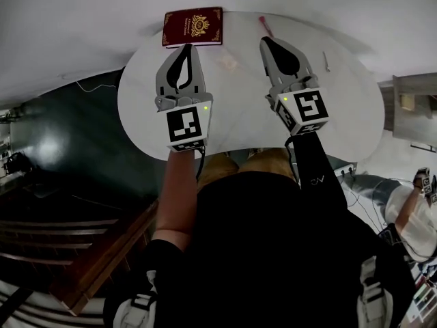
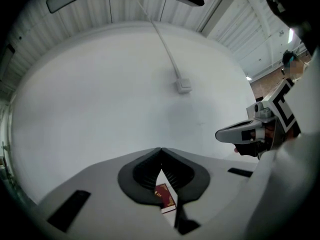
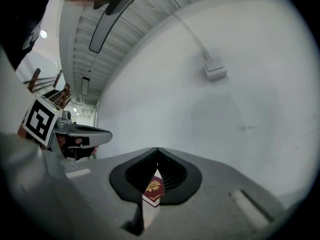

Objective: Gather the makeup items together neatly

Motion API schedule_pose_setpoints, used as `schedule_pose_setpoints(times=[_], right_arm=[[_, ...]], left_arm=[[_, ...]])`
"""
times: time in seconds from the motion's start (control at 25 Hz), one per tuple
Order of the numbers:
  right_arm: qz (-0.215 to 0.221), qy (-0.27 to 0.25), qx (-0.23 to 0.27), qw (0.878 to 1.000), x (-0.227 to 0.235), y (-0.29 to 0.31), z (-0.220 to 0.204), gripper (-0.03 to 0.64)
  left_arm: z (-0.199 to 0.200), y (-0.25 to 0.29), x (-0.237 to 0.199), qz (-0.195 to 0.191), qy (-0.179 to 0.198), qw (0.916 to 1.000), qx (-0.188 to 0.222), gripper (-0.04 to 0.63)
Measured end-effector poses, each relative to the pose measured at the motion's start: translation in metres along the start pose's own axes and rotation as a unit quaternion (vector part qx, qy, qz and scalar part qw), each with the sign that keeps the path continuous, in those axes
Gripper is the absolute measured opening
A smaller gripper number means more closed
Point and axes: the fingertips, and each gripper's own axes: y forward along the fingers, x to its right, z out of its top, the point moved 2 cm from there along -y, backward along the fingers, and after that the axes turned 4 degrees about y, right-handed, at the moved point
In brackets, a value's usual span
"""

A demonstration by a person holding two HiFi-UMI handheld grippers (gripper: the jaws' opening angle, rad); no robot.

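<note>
A maroon case with a gold emblem (image 1: 193, 26) lies at the far edge of the white round table (image 1: 355, 108). It also shows through the gap under the jaws in the left gripper view (image 2: 165, 196) and the right gripper view (image 3: 153, 189). A thin pink stick (image 1: 265, 26) lies to its right, and a small slim pale item (image 1: 326, 61) lies further right. My left gripper (image 1: 190, 46) is shut and empty, just short of the case. My right gripper (image 1: 265, 41) is shut and empty, close to the pink stick. Both point level toward the wall.
A white wall rises right behind the table, with a cable and a small box (image 2: 184, 86) on it. Dark floor (image 1: 61, 142) and wooden steps lie to the left. Another person (image 1: 416, 214) with a marker cube is at the right edge.
</note>
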Motion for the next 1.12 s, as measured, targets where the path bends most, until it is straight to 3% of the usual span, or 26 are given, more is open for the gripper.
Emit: schedule_pose_setpoints(times=[0.28, 0.44, 0.56, 0.72, 0.88, 1.04, 1.12], right_arm=[[0.006, 0.005, -0.037, 0.999, -0.012, 0.026, -0.021, 0.003], [0.025, -0.023, -0.1, 0.994, -0.021, 0.04, -0.058, 0.035], [0.042, -0.054, -0.173, 0.983, -0.024, 0.055, -0.098, 0.103], [0.053, -0.052, -0.247, 0.966, -0.021, 0.074, -0.149, 0.18], [0.062, -0.054, -0.316, 0.945, -0.018, 0.085, -0.201, 0.187], [0.061, -0.054, -0.367, 0.927, -0.013, 0.094, -0.239, 0.187], [0.058, -0.06, -0.394, 0.916, -0.012, 0.097, -0.259, 0.187]], left_arm=[[-0.002, 0.012, -0.018, -0.026, -0.002, 0.9997, 0.006, 0.009], [-0.013, 0.014, -0.023, -0.036, 0.0, 0.9993, 0.006, 0.009], [-0.019, 0.018, -0.027, -0.039, -0.005, 0.9992, 0.006, 0.009], [-0.023, 0.022, -0.035, -0.04, 0.007, 0.9991, 0.01, 0.009], [-0.029, 0.019, -0.043, -0.035, 0.012, 0.9993, 0.011, 0.009], [-0.043, 0.014, -0.054, -0.024, 0.013, 0.9991, -0.032, 0.009], [-0.042, 0.013, -0.059, -0.027, 0.023, 0.9992, -0.015, 0.009]])
